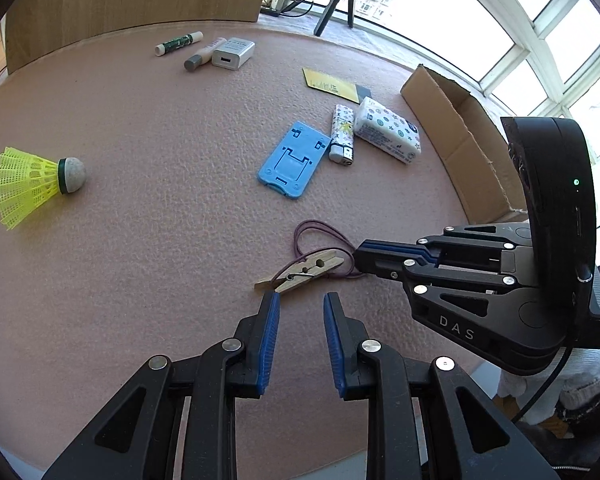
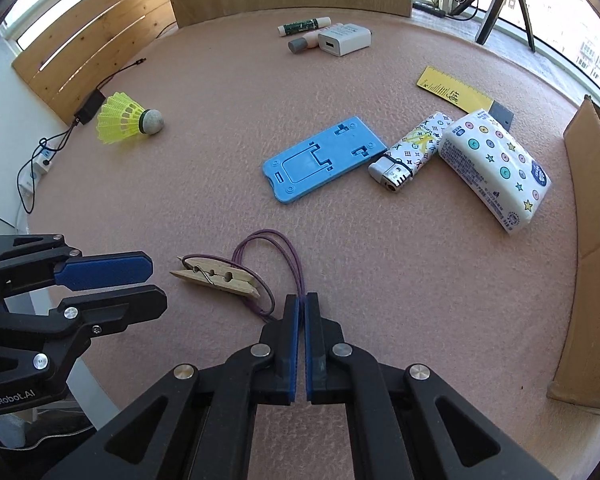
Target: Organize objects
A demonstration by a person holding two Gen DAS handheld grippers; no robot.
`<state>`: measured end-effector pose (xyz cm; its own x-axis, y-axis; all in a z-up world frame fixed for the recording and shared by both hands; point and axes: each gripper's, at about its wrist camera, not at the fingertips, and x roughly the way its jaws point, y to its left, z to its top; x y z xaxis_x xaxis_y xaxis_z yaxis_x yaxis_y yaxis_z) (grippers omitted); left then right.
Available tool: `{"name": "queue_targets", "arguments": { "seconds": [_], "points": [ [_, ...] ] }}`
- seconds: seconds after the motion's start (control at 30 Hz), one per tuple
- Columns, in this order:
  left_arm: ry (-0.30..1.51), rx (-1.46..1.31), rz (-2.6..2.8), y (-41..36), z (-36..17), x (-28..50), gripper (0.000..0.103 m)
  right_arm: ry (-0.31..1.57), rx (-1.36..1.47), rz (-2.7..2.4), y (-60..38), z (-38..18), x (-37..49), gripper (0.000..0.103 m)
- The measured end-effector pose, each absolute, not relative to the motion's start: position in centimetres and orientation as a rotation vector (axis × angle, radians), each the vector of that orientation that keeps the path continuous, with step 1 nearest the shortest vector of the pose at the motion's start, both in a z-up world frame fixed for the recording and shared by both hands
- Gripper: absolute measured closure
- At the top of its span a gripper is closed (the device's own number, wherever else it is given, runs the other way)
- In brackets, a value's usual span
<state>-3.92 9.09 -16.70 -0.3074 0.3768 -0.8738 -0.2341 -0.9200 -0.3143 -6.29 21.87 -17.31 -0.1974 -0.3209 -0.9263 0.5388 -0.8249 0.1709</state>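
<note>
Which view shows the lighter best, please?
The right wrist view: the lighter lies large and whole, its metal head and patterned body clear. The left wrist view shows it smaller and farther off, between the blue stand and the tissue pack.

Right gripper (image 2: 301, 300) pointing steeply down, pads pressed together — left gripper (image 1: 301, 300) angling down, pads slightly parted.

A home's sunlit glazed balcony is showing: curved white-framed windows (image 1: 532, 52) are overlooking apartment blocks, pale wooden furniture (image 2: 88, 40) is standing beside a pink felt-covered tabletop (image 2: 220, 180).
</note>
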Motion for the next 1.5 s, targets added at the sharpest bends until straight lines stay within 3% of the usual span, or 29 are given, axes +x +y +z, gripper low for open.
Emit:
{"name": "queue_targets", "arguments": {
  "seconds": [0.1, 0.23, 0.53, 0.63, 0.83, 1.17, 1.33, 1.5],
  "points": [
    [-0.145, -1.572, 2.256, 10.2, -17.2, -4.7, 0.078, 0.228, 1.529, -2.058, 22.2, -17.3, -6.2, 0.101],
    [-0.093, -1.563, 2.272, 11.3, -17.3, -6.0, 0.063, 0.215, 1.528, -2.060, 22.3, -17.3, -6.1, 0.101],
    [-0.015, -1.580, 2.236, 12.0, -18.3, -7.7, 0.063, 0.192, 1.532, -2.085, 23.0, -17.2, -6.6, 0.101],
    [0.018, -1.555, 2.219, 12.2, -18.3, -7.3, 0.066, 0.202, 1.535, -2.096, 23.3, -17.3, -6.8, 0.101],
    [0.059, -1.544, 2.212, 12.0, -18.4, -6.3, 0.084, 0.195, 1.540, -2.109, 23.7, -17.3, -7.3, 0.101],
    [-0.445, -1.538, 2.187, 6.3, -17.9, -6.2, 0.090, 0.182, 1.538, -2.114, 23.6, -17.3, -7.3, 0.101],
    [-0.412, -1.548, 2.255, 4.8, -17.3, -6.6, 0.090, 0.178, 1.539, -2.119, 23.6, -17.3, -7.3, 0.101],
    [-0.232, -1.525, 2.258, 7.1, -16.3, -6.9, 0.087, 0.161, 1.535, -2.114, 23.7, -17.5, -7.4, 0.101]
  ]
}}
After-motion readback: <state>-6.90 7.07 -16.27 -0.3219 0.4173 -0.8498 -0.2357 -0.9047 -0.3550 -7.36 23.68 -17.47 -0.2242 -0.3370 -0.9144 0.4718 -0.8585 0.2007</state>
